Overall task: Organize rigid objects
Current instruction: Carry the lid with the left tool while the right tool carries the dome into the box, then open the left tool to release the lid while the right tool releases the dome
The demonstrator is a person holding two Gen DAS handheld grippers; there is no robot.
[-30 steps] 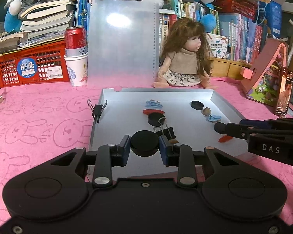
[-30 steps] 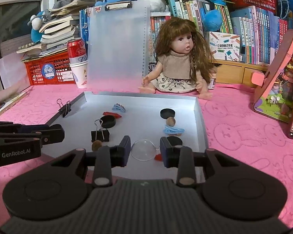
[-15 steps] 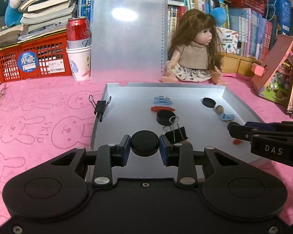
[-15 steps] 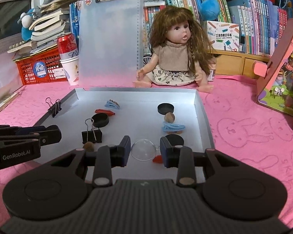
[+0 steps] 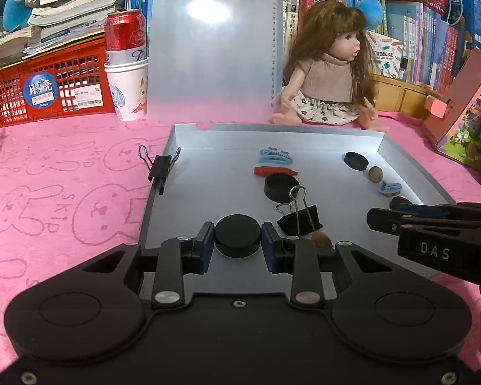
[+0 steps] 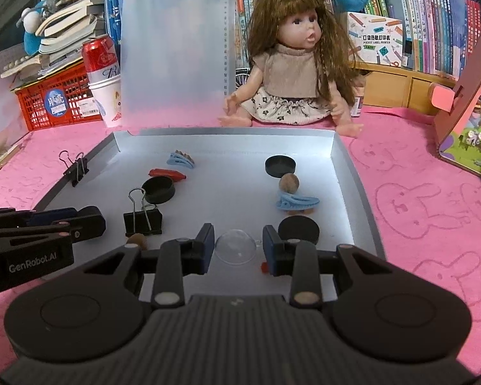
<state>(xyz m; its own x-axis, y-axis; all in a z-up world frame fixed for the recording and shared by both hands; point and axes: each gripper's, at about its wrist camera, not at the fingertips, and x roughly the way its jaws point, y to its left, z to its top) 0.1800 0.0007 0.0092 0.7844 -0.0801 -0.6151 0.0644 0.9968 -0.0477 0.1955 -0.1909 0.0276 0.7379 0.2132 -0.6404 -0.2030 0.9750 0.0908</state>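
We find the left gripper clamping a black disc, the right gripper a clear dome; next: place both.

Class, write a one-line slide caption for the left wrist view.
Left gripper grips a black disc over the grey tray, beside a binder clip.

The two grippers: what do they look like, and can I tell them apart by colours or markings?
Both are matte black with blue finger pads and silver pivot screws. The left gripper has a smooth body with round recessed discs; seen from the right wrist, its side reads "GenRobot.AI". The right gripper has a ribbed grey top plate, and its side reads "DAS" in the left wrist view. No cables or sleeves show.
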